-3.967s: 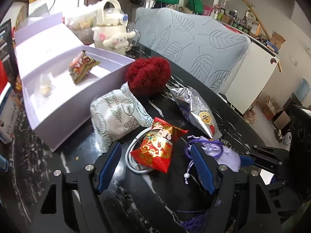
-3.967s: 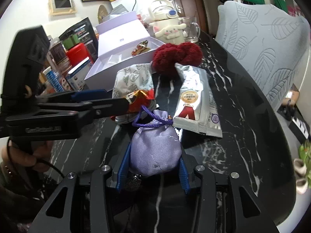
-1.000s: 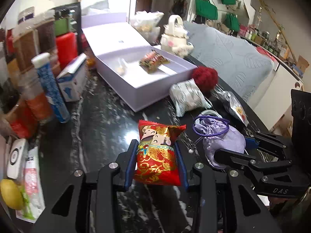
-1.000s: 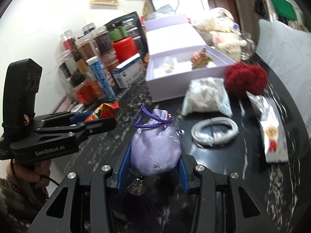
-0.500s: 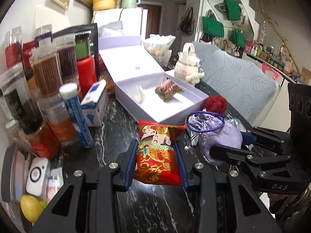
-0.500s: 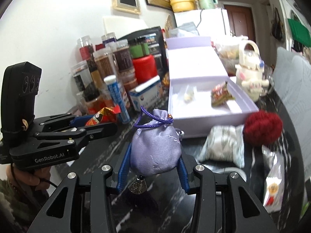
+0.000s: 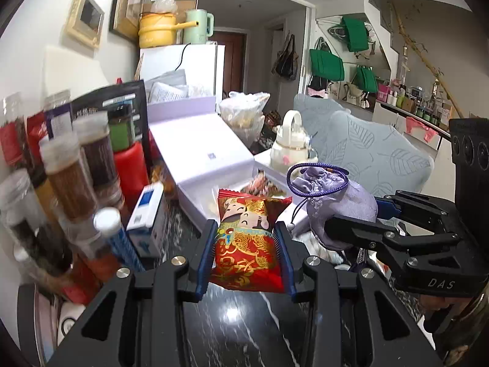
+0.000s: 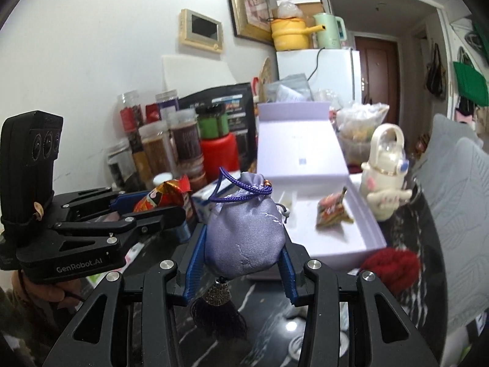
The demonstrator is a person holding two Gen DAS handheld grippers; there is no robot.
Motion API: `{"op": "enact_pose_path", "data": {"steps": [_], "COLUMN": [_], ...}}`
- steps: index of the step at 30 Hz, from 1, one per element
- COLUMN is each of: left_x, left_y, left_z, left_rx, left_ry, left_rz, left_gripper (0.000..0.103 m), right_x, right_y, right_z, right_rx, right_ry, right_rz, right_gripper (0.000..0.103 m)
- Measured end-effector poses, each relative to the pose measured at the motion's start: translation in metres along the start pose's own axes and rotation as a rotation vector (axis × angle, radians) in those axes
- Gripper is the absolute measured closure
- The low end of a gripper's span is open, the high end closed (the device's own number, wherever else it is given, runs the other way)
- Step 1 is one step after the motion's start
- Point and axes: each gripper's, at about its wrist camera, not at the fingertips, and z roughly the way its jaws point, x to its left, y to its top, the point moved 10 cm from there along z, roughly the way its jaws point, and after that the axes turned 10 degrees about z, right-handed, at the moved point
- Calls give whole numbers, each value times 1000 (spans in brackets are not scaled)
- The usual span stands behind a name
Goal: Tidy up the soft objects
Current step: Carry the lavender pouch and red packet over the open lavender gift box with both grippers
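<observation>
My left gripper (image 7: 246, 238) is shut on a red and gold snack packet (image 7: 247, 244) and holds it above the black marble table (image 7: 238, 330). My right gripper (image 8: 241, 250) is shut on a lavender drawstring pouch (image 8: 244, 238) with a purple cord and tassel, also raised. Each gripper shows in the other's view: the right one (image 7: 351, 217) with the pouch (image 7: 336, 198), the left one (image 8: 159, 205) with the packet (image 8: 165, 195). The open lilac box (image 8: 336, 229) lies just beyond, with a small wrapped snack (image 8: 331, 211) inside.
Jars and bottles (image 7: 76, 168) crowd the table's left side, with a blue and white carton (image 7: 146, 214). A red knitted ball (image 8: 391, 266) lies right of the box. A cream kettle (image 8: 385, 180) stands behind it. A grey leaf-print chair (image 7: 379, 159) is at right.
Both grippers have risen and tilted up with their loads, so the views look more level across the table toward the wall and jars. The grips are unchanged.
</observation>
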Motion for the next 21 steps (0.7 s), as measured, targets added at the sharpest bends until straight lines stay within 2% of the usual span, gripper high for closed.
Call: {"op": "enact_pose_path", "data": {"steps": [9,21], "left_x": [7,29], "left_y": [36,87], "left_z": [20,63], "left_rx": [-36,-73], "left_ry": [12,46], "left_rz": [23,-6], "left_gripper": [66,66], "right_x": [-21,-48], "right_y": [45,103], "right_z": [13,41], "right_rx": [-34,-78], "right_ry": [-40,-71], "right_rz": [10,24], "right_gripper": [60,60]}}
